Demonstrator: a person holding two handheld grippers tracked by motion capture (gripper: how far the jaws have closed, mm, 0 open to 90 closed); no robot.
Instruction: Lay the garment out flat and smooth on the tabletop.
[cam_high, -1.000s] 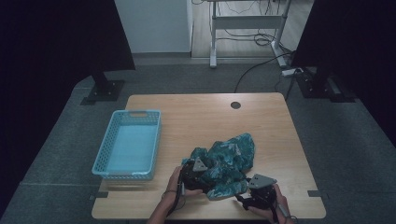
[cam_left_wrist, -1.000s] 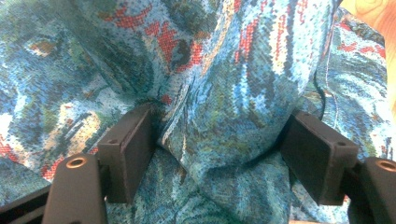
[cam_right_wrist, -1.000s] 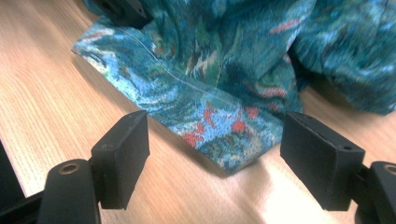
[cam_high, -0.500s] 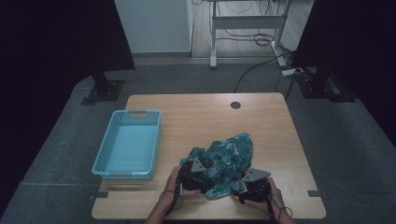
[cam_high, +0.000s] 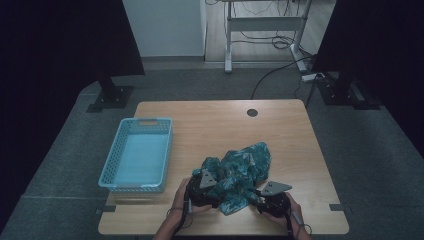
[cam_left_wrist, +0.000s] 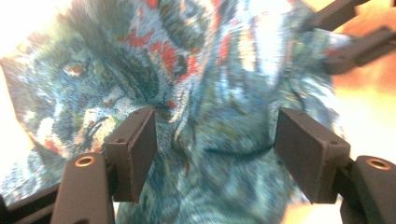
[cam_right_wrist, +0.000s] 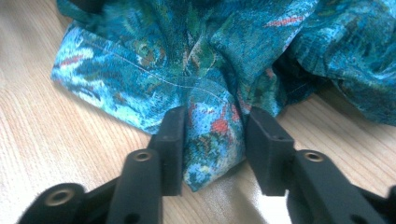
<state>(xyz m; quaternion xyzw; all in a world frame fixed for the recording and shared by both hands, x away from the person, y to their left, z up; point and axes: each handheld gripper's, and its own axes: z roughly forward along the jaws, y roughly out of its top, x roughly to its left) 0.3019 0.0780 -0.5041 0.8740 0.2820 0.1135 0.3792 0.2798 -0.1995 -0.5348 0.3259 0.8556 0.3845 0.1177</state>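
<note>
Table (cam_high: 210, 125) unchanged: basket (cam_high: 136, 154) sits at 9 o'clock, well apart from the work. Cloth (cam_high: 239, 170), the teal patterned one, lies bunched at 6 o'clock, near my edge; its near hem has shifted slightly since a second ago. My right tongs (cam_right_wrist: 212, 135) moved in from clear of the cloth and have just been closing; a folded corner sits between the pads, now pinched. My left tongs (cam_left_wrist: 212, 140) stand spread, cloth between the pads but not squeezed. Judgement: right corner secured, left grip comes next before lifting or spreading.
</note>
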